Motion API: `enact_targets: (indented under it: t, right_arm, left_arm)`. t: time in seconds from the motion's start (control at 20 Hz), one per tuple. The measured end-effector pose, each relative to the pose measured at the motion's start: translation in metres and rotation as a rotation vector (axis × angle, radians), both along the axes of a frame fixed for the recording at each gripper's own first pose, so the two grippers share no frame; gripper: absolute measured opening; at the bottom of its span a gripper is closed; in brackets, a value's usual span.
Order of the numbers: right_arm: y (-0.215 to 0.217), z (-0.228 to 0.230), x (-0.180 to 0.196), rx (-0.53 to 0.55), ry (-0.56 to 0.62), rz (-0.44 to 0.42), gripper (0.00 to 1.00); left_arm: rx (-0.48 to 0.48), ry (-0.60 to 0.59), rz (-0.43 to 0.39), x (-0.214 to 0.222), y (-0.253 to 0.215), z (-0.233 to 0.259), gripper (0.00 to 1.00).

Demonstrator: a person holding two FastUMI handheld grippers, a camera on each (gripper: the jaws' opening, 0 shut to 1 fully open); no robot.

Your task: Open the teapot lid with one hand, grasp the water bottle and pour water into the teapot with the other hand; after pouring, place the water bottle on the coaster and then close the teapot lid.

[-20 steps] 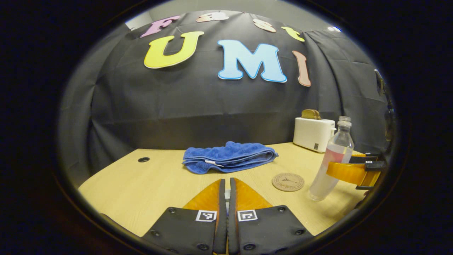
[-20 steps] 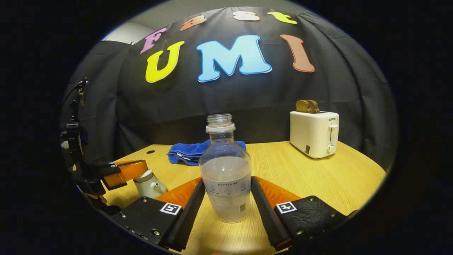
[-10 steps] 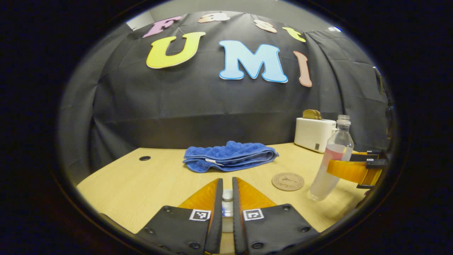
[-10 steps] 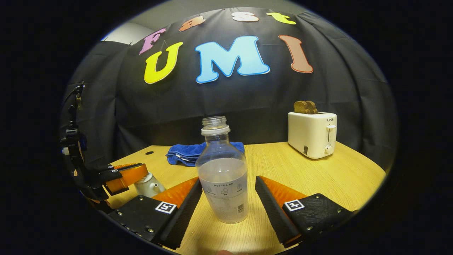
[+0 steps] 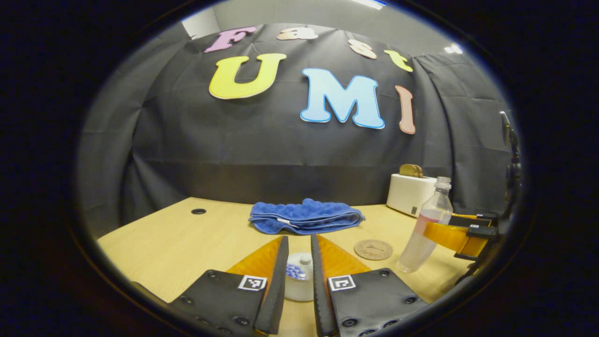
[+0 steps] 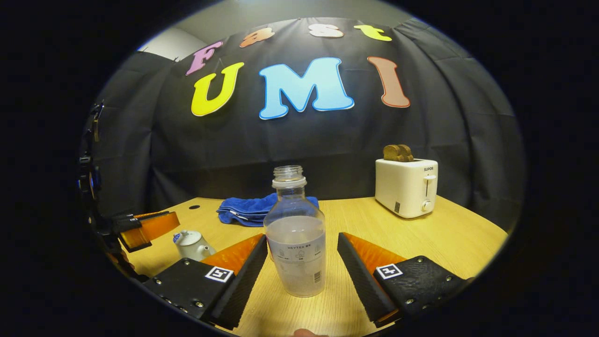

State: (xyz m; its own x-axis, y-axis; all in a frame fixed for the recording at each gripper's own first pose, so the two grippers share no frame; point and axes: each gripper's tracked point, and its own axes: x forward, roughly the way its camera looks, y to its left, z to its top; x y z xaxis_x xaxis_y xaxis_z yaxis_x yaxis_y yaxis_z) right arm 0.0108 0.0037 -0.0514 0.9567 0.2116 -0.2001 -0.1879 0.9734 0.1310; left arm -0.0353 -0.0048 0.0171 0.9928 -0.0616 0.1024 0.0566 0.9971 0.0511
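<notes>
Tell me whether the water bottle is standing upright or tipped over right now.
Upright: the water bottle stands on its base on the table, its uncapped neck pointing up.

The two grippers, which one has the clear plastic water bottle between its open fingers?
The right gripper: the clear plastic water bottle stands between its spread fingers; the left gripper straddles the white teapot.

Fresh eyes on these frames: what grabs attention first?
The clear plastic water bottle stands uncapped on the wooden table, between the open right gripper fingers. Far right sits a white toaster holding toast; left, a small white teapot, lid on.
</notes>
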Motion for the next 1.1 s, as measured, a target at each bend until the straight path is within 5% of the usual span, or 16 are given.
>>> enact_targets:
  t: [0.6,1.1]
  right_arm:
    - [-0.009,0.007,-0.074,-0.109,-0.102,-0.185,0.95]
    - [0.011,0.000,-0.088,-0.063,-0.076,-0.160,0.95]
  left_arm:
    - [0.000,-0.010,0.046,-0.060,-0.009,-0.027,0.31]
    - [0.001,-0.032,0.087,-0.083,-0.010,-0.032,0.31]
